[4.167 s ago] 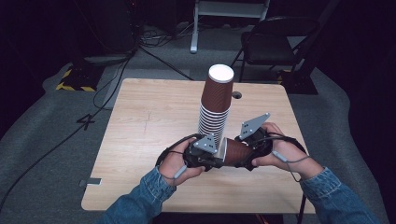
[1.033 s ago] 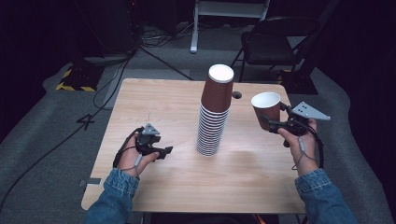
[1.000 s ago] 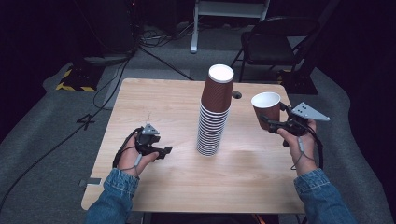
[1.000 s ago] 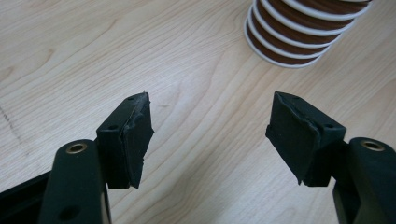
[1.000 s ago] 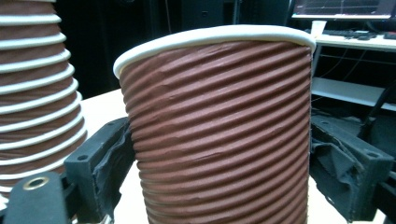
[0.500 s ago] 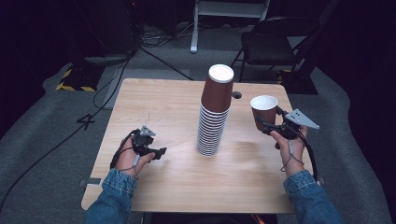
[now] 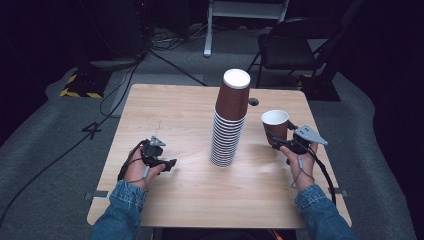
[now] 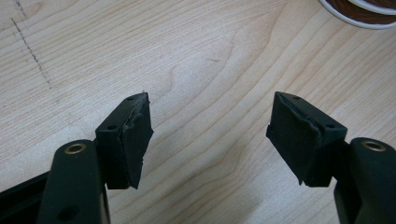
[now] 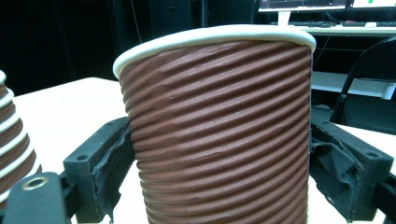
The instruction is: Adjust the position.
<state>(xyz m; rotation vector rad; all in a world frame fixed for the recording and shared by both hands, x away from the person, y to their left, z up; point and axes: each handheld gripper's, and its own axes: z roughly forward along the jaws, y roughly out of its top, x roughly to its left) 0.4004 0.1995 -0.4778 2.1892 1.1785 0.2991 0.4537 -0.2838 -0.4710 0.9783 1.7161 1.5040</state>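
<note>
Nearest, at the lower left of the high view, the left claw (image 7: 167, 163) rests low over the bare wooden table (image 7: 170, 112), its jaws standing wide with nothing between them; the left gripper view has only wood grain between the two black pads (image 8: 135, 140) and a sliver of white cup rim at the upper right corner.

At the right of centre in the high view, the right claw (image 7: 276, 143) grips a single brown ribbed paper cup (image 7: 275, 125) — upright, mouth up, white inside showing. In the right gripper view the cup (image 9: 219, 130) sits squarely between the pads (image 9: 109, 170), which press on its lower wall from both sides. Whether its base already touches the table I cannot tell.

Just left of it, in the middle of the frame, stands the tall stack of upturned cups (image 7: 229, 125), apart from the held one.

By my reading, the step in hand is setting one cup, taken off the stack, down on the table's right side. The next move calls for bringing it level onto the wood, then parting the jaws gently — a light cup tips if a pad drags on the ribbing.
</note>
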